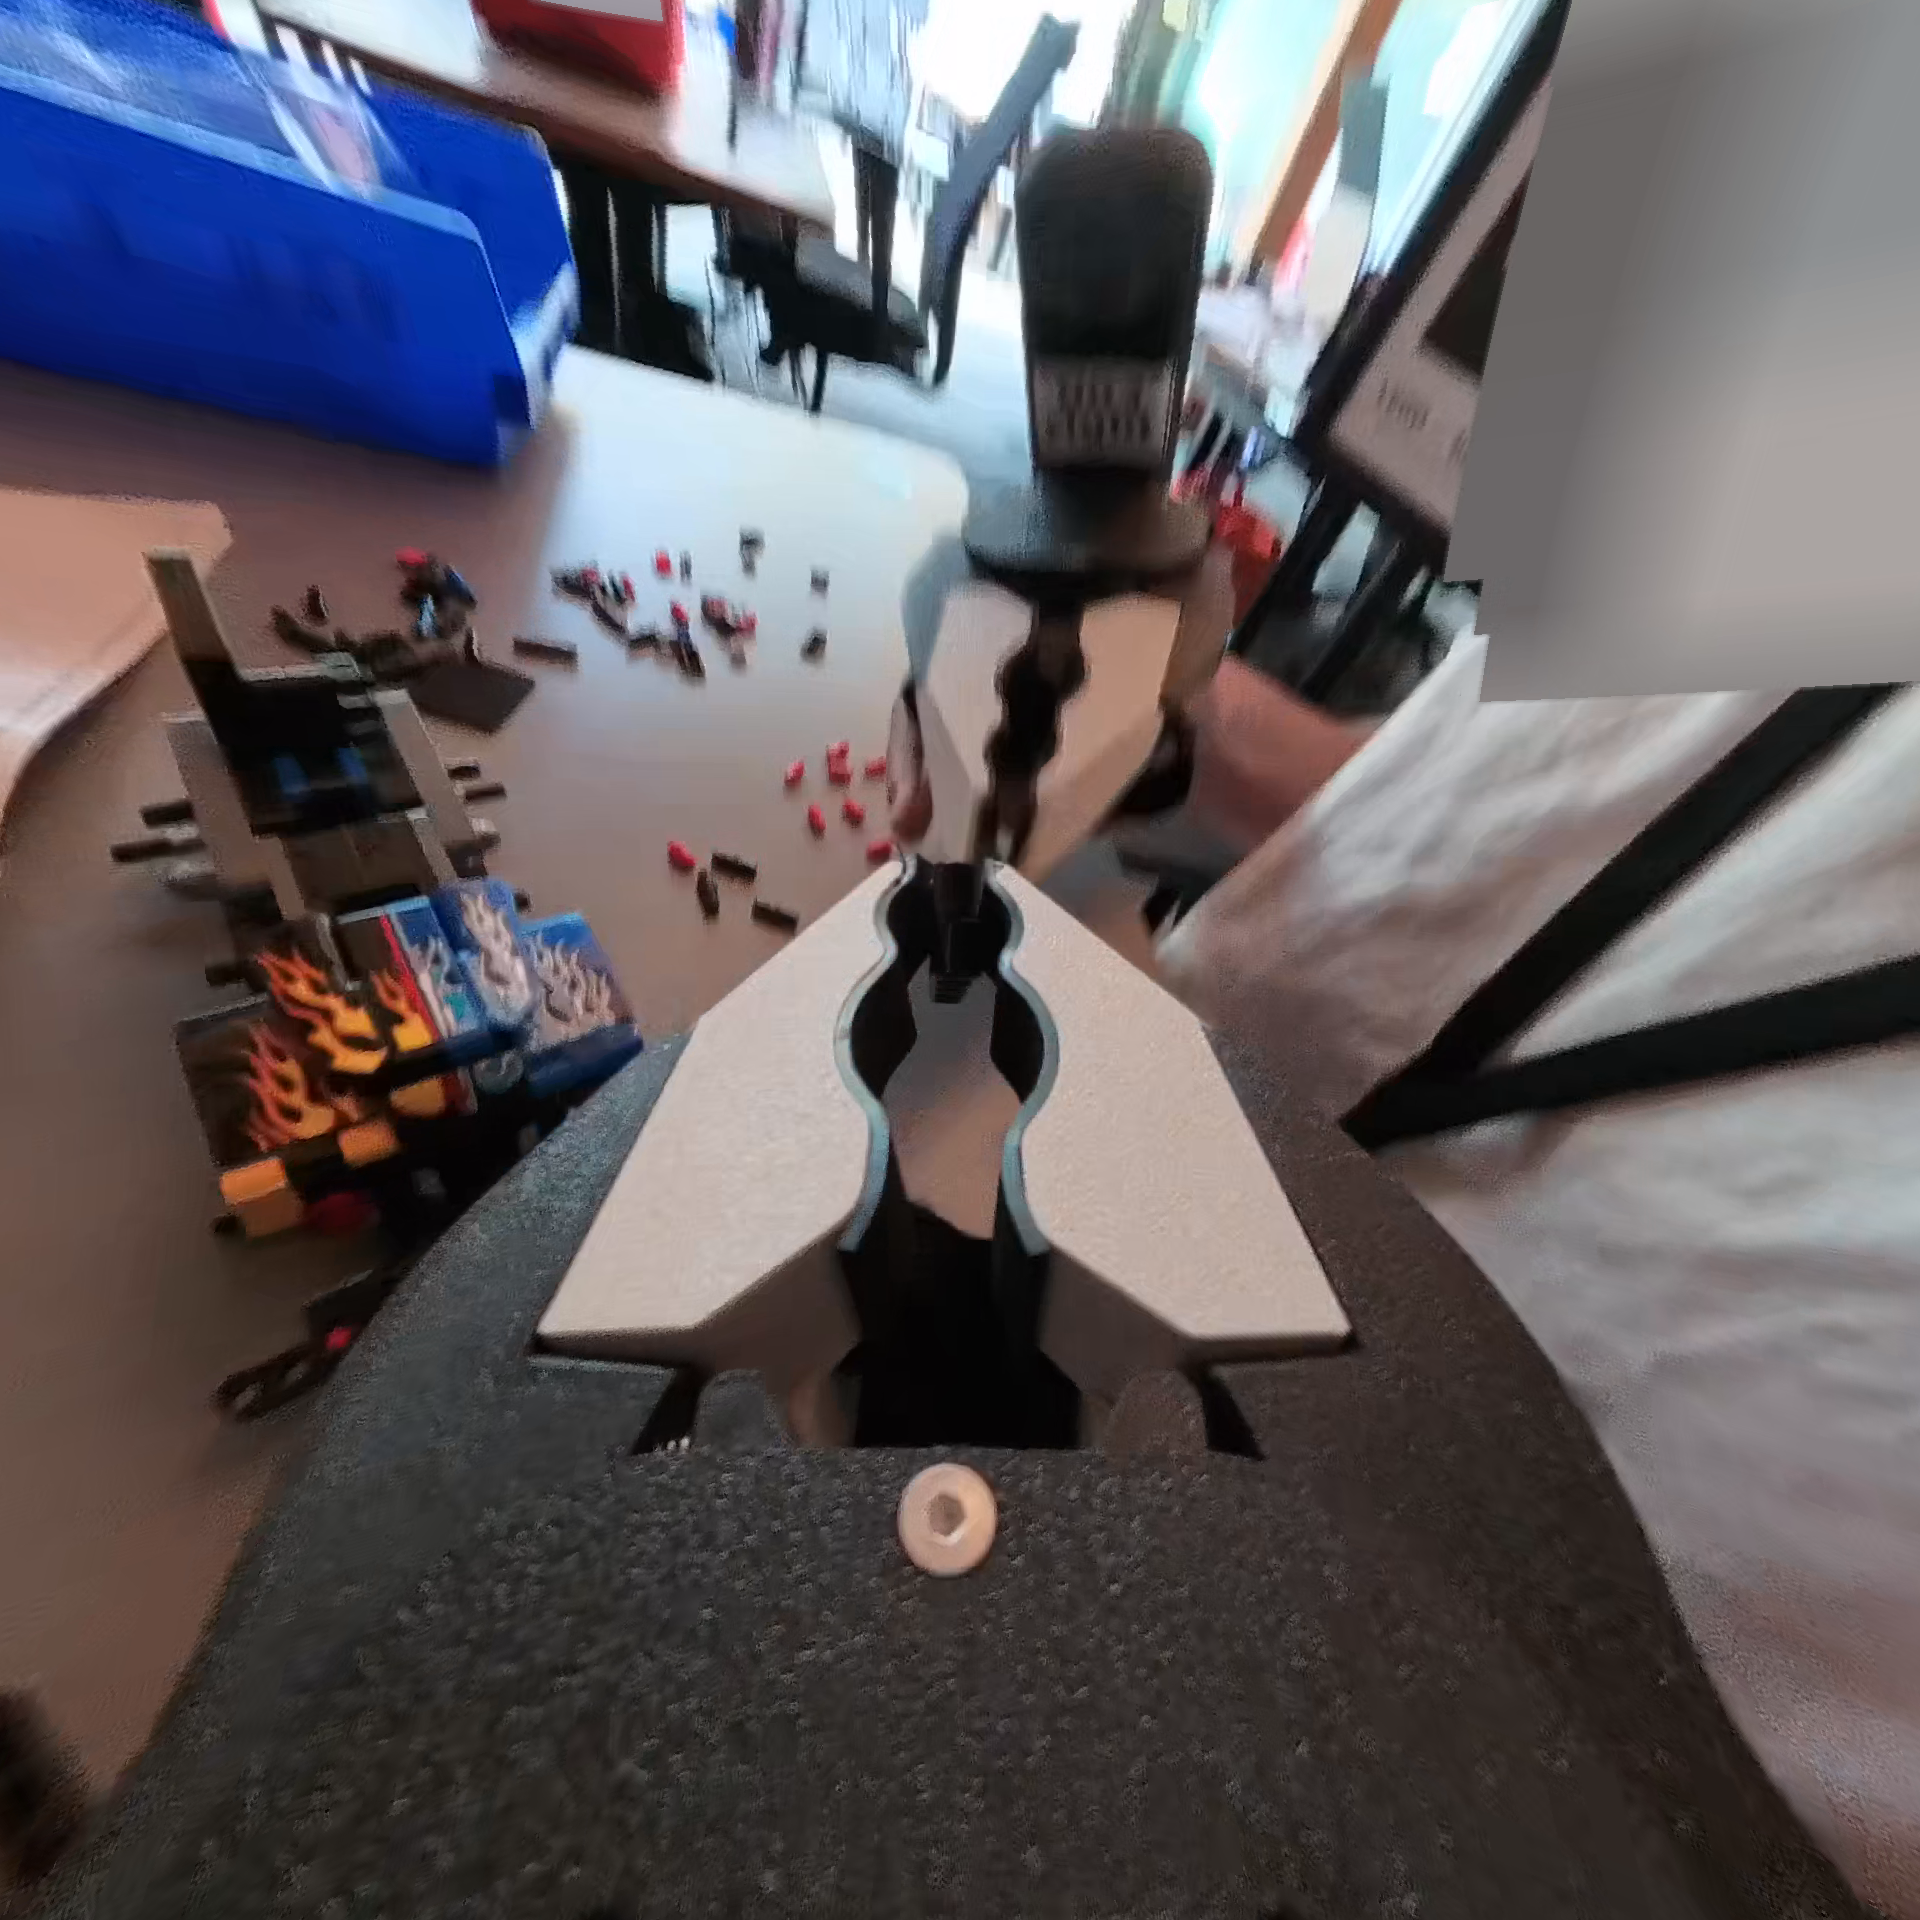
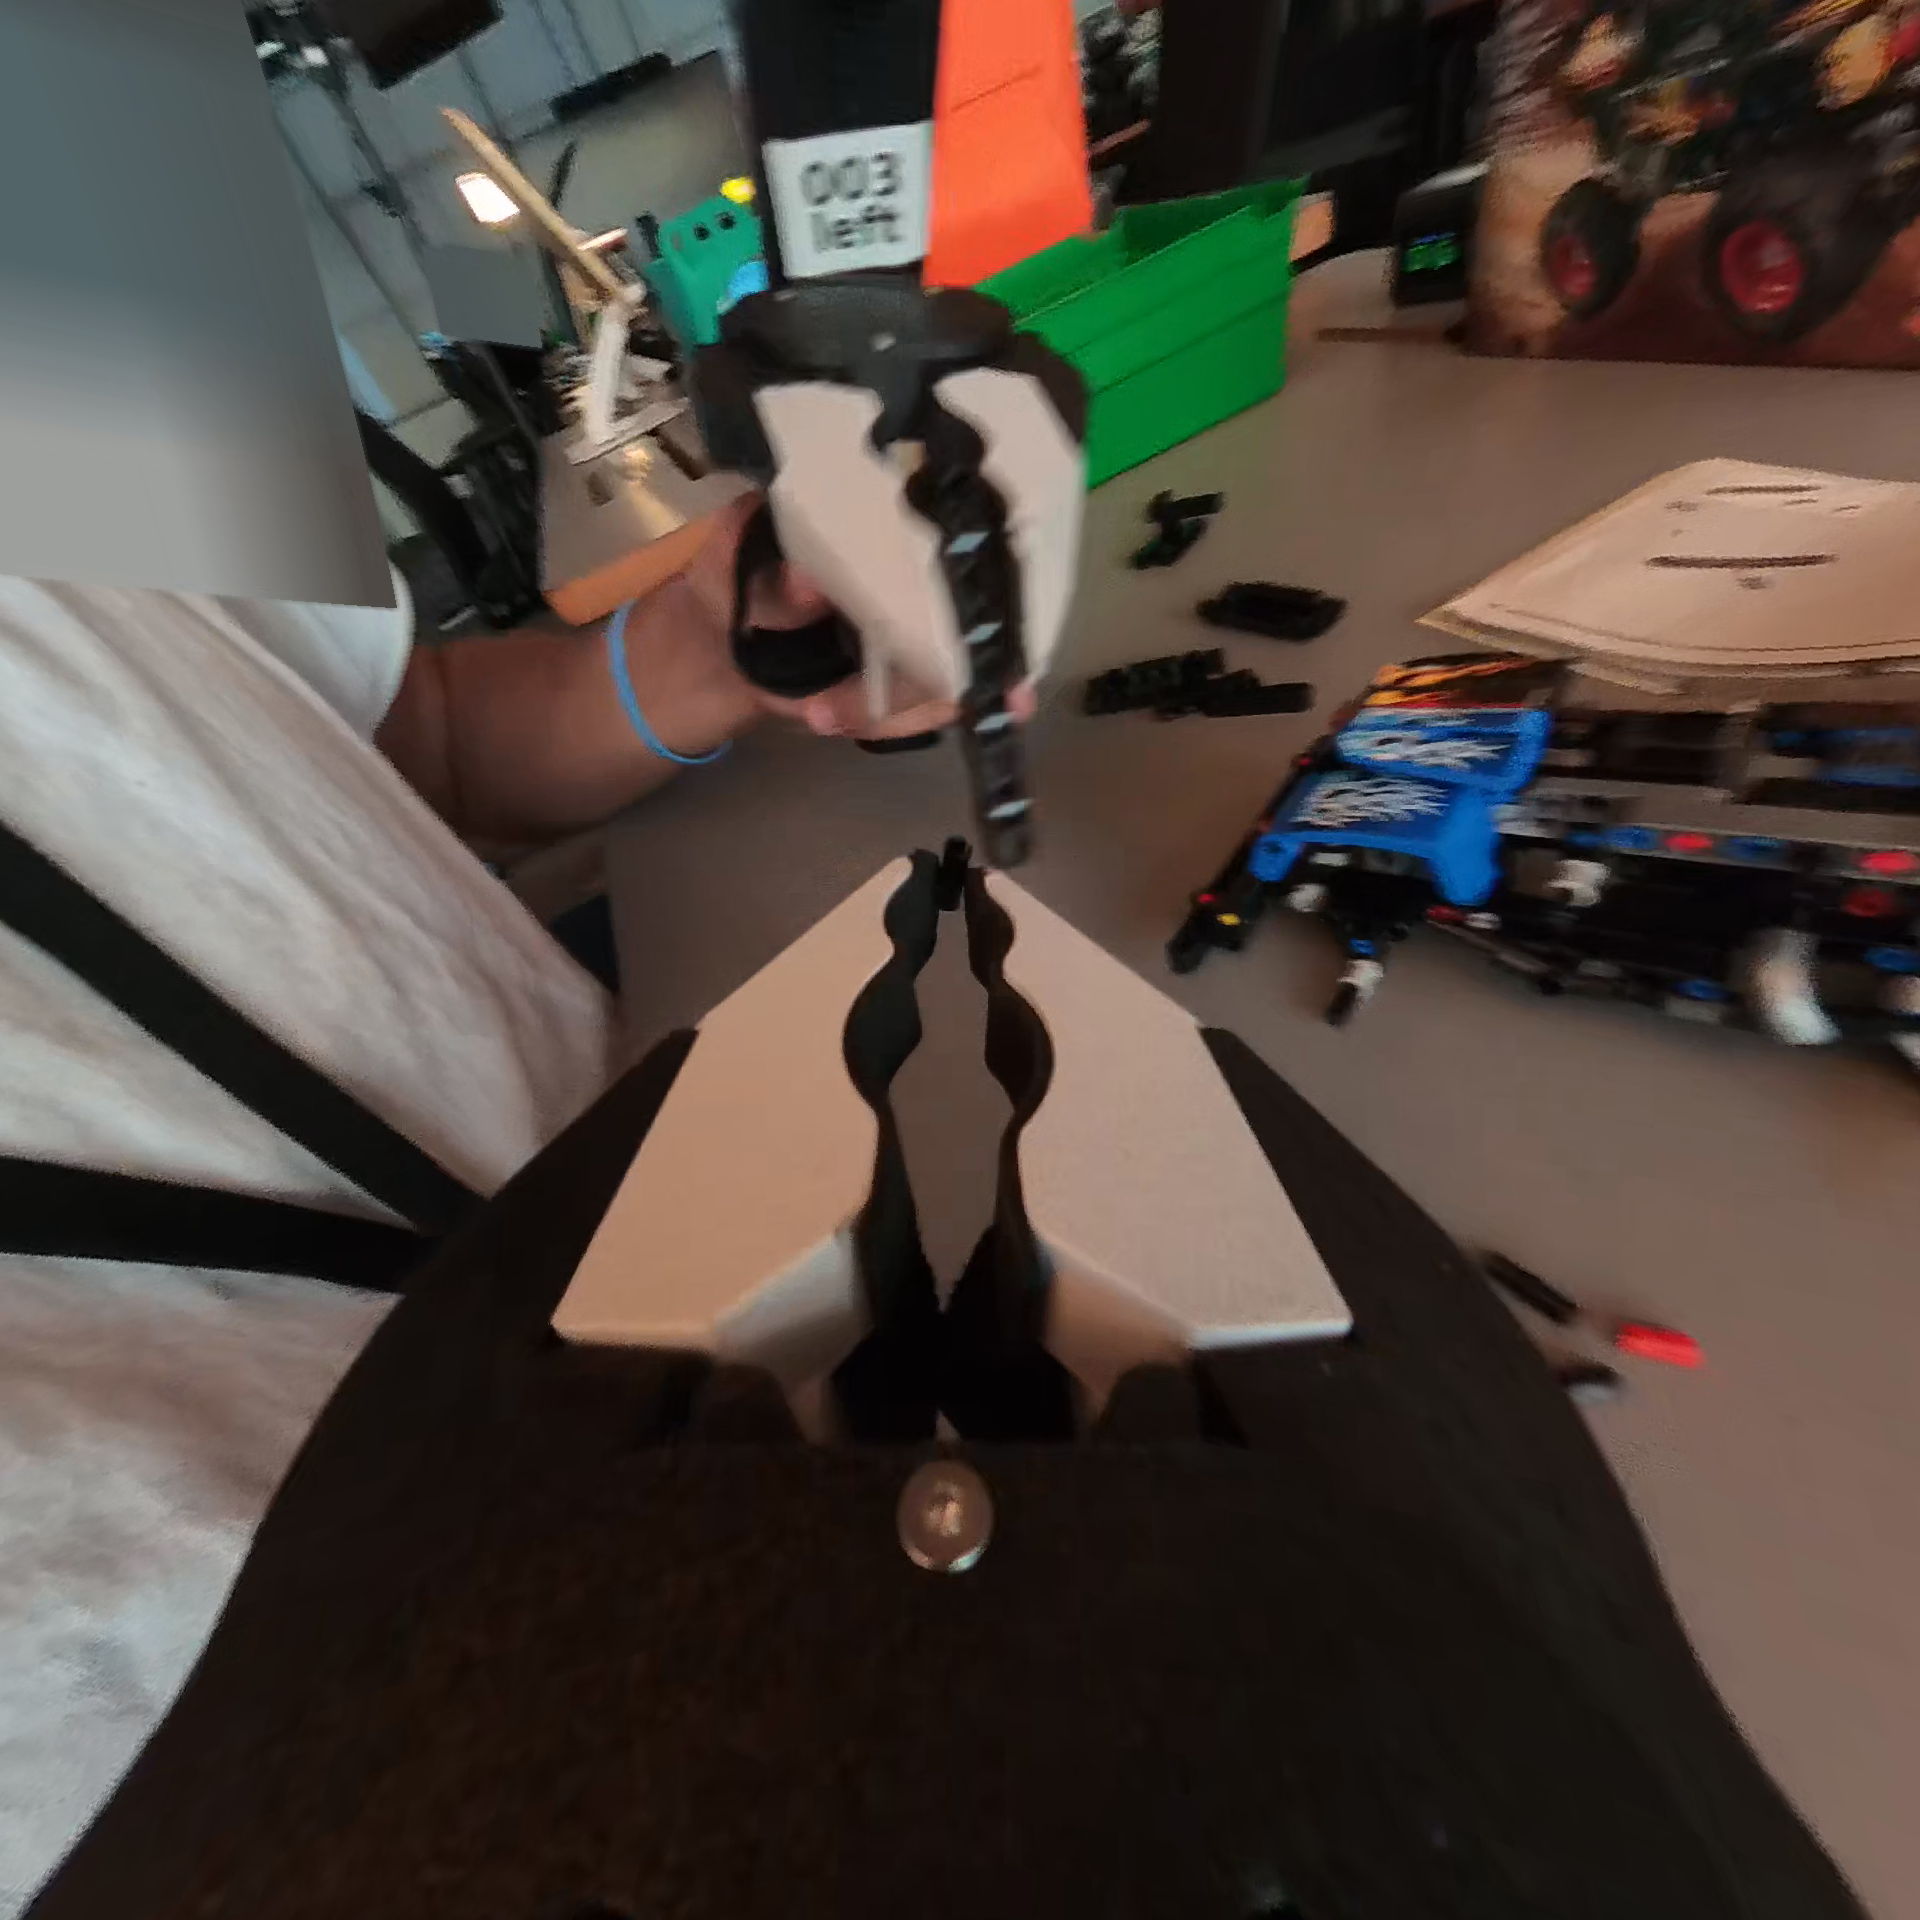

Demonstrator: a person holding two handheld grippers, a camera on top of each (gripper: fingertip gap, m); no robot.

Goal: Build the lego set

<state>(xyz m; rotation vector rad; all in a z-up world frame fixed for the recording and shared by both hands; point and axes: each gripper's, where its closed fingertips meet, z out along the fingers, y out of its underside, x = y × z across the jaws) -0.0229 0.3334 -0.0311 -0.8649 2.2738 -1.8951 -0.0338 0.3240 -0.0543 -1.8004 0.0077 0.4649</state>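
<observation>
Brown surface (image 1: 644, 436) carries the half-built truck (image 2: 1558, 862), lying to the right of the right tool and left of the left one, with loose red and black pieces (image 1: 831, 790) scattered beyond. Both tools meet tip to tip above it. Left tool (image 1: 951, 883) and right tool (image 2: 951, 868), jaws nearly together, each pinch a small black pin (image 1: 951, 956).

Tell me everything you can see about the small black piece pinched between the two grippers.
The small black plastic Lego pin is a short, slim, ridged peg. The left hand-held gripper is shut on it at its tips, held above the table. In the right wrist view it also sits between the tips of the right hand-held gripper. Blur hides finer detail.
</observation>
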